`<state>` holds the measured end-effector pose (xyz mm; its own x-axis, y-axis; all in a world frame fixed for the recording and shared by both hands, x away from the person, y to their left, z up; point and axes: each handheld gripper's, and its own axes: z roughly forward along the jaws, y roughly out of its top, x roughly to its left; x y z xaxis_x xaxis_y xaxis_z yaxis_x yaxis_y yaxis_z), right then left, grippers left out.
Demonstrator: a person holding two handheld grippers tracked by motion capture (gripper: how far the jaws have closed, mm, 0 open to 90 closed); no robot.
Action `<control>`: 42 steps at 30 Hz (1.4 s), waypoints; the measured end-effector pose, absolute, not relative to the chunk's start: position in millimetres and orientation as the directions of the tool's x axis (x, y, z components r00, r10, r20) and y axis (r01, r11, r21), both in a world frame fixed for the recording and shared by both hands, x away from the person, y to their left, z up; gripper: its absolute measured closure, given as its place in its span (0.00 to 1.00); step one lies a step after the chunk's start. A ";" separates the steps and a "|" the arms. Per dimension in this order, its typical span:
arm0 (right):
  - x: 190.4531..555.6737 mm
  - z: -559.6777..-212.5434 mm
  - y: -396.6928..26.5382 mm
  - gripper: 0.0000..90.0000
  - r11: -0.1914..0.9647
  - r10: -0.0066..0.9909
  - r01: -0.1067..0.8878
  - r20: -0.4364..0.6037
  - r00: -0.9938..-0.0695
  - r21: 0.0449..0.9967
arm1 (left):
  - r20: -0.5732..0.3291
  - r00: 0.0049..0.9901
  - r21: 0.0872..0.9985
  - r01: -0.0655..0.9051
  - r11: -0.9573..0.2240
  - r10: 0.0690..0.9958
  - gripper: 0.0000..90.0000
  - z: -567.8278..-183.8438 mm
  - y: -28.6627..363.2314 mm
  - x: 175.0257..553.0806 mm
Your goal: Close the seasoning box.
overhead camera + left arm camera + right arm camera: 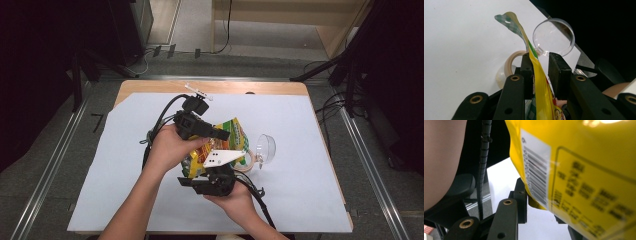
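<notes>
A yellow snack bag (226, 141) with a green-checked top seal hangs above the white sheet, between my two grippers. My left gripper (220, 134) comes at it from the left, and the bag (541, 85) runs up between its jaws. The left pad lies against the bag, while a thin gap shows at the tip of the right pad. From below, my right gripper (212, 170) holds the bag's bottom end. In the right gripper view the barcode side of the bag (579, 177) covers the right jaw, and the left finger (521, 195) touches its lower corner.
A clear plastic cup (265, 148) (554, 37) lies on its side right of the bag. A roll of beige tape (246, 165) (510, 62) rests beside it. The white sheet (150, 210) covers the wooden table (150, 87).
</notes>
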<state>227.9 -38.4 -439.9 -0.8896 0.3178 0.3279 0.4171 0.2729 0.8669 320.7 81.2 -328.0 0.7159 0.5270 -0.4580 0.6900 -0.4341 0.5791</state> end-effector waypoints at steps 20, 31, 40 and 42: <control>228.8 -443.8 -35.8 0.78 0.307 0.310 0.411 0.318 -0.896 0.858 | -0.447 0.718 0.606 0.682 -0.409 0.534 0.82 -334.8 87.0 316.2; 226.6 -446.9 -37.1 0.78 0.301 0.321 0.403 0.306 -0.896 0.865 | -0.430 0.734 0.622 0.663 -0.417 0.527 0.82 -330.9 82.9 308.4; 226.0 -446.0 -36.8 0.79 0.293 0.308 0.412 0.323 -0.895 0.863 | -0.418 0.734 0.624 0.660 -0.418 0.535 0.81 -328.8 83.4 305.2; 225.2 -445.0 -36.5 0.79 0.297 0.305 0.411 0.322 -0.896 0.862 | -0.423 0.733 0.623 0.662 -0.416 0.532 0.81 -329.6 84.5 306.5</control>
<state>225.2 -36.5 -445.0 -0.8961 0.3052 0.3222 0.4109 0.2966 0.8621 306.5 84.5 -329.6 0.7331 0.5322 -0.4235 0.6622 -0.4165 0.6230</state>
